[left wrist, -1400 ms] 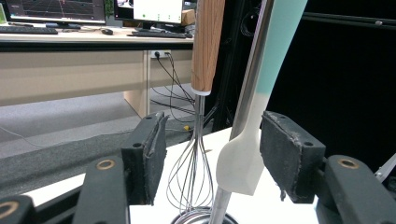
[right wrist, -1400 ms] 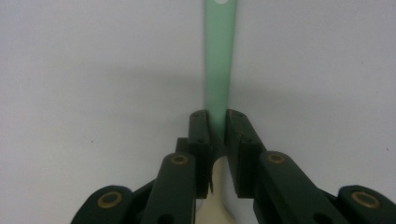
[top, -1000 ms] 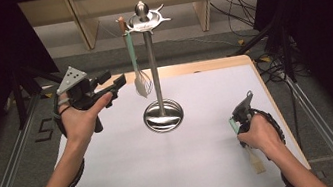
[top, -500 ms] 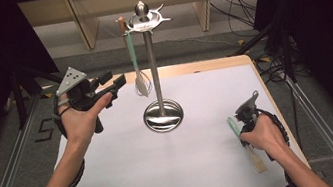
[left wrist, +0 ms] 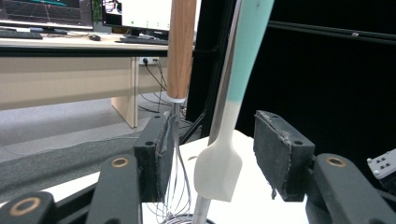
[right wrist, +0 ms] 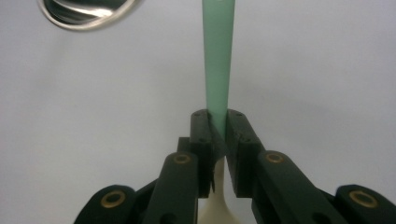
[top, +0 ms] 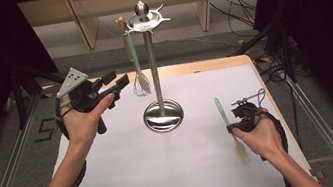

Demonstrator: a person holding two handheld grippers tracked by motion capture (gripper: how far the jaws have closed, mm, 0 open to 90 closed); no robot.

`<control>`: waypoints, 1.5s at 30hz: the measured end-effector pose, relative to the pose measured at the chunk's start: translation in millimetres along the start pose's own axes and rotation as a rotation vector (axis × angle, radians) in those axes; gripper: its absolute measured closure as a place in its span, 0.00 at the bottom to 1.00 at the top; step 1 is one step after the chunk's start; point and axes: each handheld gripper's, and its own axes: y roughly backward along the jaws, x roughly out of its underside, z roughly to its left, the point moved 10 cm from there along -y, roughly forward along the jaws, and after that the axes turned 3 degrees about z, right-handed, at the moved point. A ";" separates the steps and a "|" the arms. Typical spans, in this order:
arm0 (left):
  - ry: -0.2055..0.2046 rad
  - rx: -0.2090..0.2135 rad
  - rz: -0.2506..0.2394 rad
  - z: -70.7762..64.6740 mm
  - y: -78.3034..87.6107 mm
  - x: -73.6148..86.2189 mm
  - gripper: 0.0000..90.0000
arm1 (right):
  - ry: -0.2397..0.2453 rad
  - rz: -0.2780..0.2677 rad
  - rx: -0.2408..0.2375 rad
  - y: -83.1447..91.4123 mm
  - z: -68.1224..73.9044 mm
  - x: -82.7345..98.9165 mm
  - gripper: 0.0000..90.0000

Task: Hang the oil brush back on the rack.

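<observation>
Left hand-held gripper (top: 120, 84): held above the left part of the white tabletop (top: 118, 182), its two black jaws pointing toward the chrome utensil stand with a round base (top: 163, 116). The jaws have just been closing a little, yet a wide gap remains between the pads. In the left gripper view, the pale blade of a turquoise-handled silicone spatula (left wrist: 218, 169) hangs in that gap, touching neither pad. Just beside it hangs a wire whisk with a wooden handle (left wrist: 180, 51), whose wires pass in front of the left pad; whether they touch it cannot be told. Both utensils hang from the hooks at the head of the stand.

Right hand-held gripper (top: 236, 124): held near the right edge of the tabletop, well apart from the stand. Its jaws are clamped shut on a green-handled utensil with a cream lower part (top: 221, 110). In the right gripper view, the green handle (right wrist: 218, 60) rises from between the pads, tapering wider away from them, and the cream part continues below the jaws. In the high view, the handle points away from the person and a pale end (top: 240, 149) shows beside the hand, over the tabletop; whether it rests on the surface cannot be told.
</observation>
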 end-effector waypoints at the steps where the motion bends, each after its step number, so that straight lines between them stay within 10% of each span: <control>1: 0.003 0.002 -0.002 -1.0 0.1 -0.3 0.52 | 0.014 -0.028 -0.007 4.6 5.7 -4.5 0.92; 19: -0.006 0.023 0.005 -16.4 -5.3 5.1 0.51 | 0.094 -0.325 -0.084 34.0 54.3 -45.5 0.92; 45: -0.024 0.090 0.060 -48.9 -27.9 21.8 0.53 | 0.180 -0.392 -0.161 52.5 87.1 -67.4 0.92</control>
